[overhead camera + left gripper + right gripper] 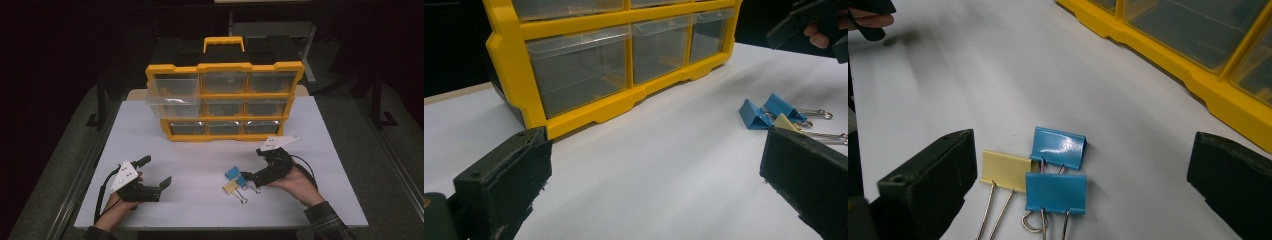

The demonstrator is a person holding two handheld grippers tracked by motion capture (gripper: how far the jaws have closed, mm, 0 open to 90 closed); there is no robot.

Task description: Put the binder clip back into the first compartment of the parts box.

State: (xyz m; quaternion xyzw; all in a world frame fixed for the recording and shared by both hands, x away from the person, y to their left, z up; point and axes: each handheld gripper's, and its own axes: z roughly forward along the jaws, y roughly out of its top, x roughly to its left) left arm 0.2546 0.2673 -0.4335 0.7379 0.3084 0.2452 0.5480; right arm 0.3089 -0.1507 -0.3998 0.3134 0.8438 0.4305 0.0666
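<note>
Three binder clips lie together on the white table: a blue clip (231, 173) (1058, 146), a second blue clip (241, 181) (1055, 192) and a pale yellow clip (230, 187) (1005, 170). My right gripper (252, 164) (1085, 150) is open, its jaws standing wide on either side of the clips without touching them. My left gripper (155, 171) (659, 150) rests open at the front left with nothing between its jaws. In the left gripper view the blue clips (754, 114) lie off to the right. A yellow organizer (225, 66) (574, 30) (1198, 80) with clear drawers stands behind.
The organizer's top-left drawer (172, 95) is pulled out; the other drawers are pushed in. A black-and-yellow handle (223, 44) tops the case. Bare white table (200, 155) lies between the grippers and the organizer. Dark floor surrounds the table.
</note>
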